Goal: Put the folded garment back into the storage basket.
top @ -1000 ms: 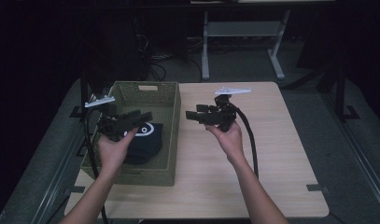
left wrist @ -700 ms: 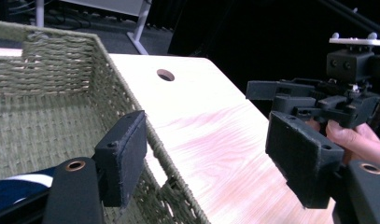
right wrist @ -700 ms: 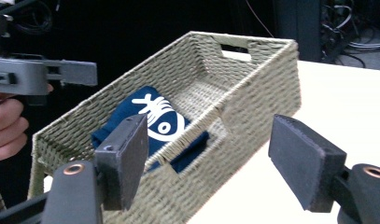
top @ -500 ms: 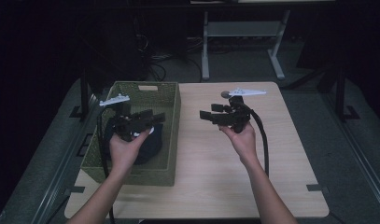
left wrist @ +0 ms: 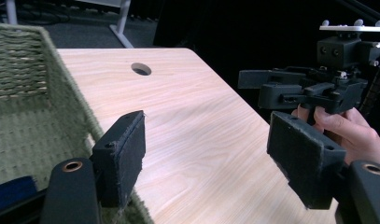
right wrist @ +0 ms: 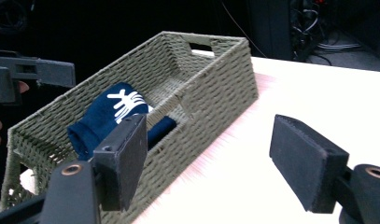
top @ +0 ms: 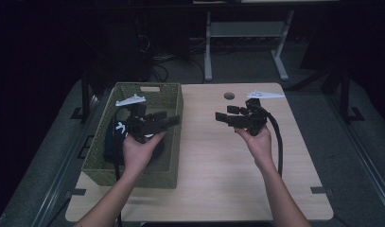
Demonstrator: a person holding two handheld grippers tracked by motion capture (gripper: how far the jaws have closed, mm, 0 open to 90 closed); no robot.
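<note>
- The room is dark; a light wood-grain surface [top: 214,161] with rounded corners and a round cable hole [top: 229,96] near its far edge stands on grey carpet, with a pale metal frame behind it.
- The left hand [top: 139,152] comes in from the bottom edge with a bare forearm and holds the left tongs [top: 173,121] level above the green basket [top: 133,176], their tips aimed toward the middle of the surface.
- The right hand [top: 256,139] holds the right tongs [top: 222,117] level above the bare wood, tips aimed back toward the basket, so the two tools face each other and stay well apart.
- Both pairs of tongs have just been opening; their jaws stand apart, and nothing lies between them.
- A dark blue folded cloth [right wrist: 114,115] with a white print lies inside the basket, toward its near end.
- In the high view the left hand and its tool cover most of the cloth; in the left gripper view only a blue corner [left wrist: 12,190] shows at the lower edge.
- What the white print depicts is hard to make out.
- The basket is woven, rectangular and straight-walled, with a slot handle in its far end.
- The pads on the jaws are flat, black and rough-looking.
- A black cable [top: 277,142] trails from the right tongs along the forearm.
</note>
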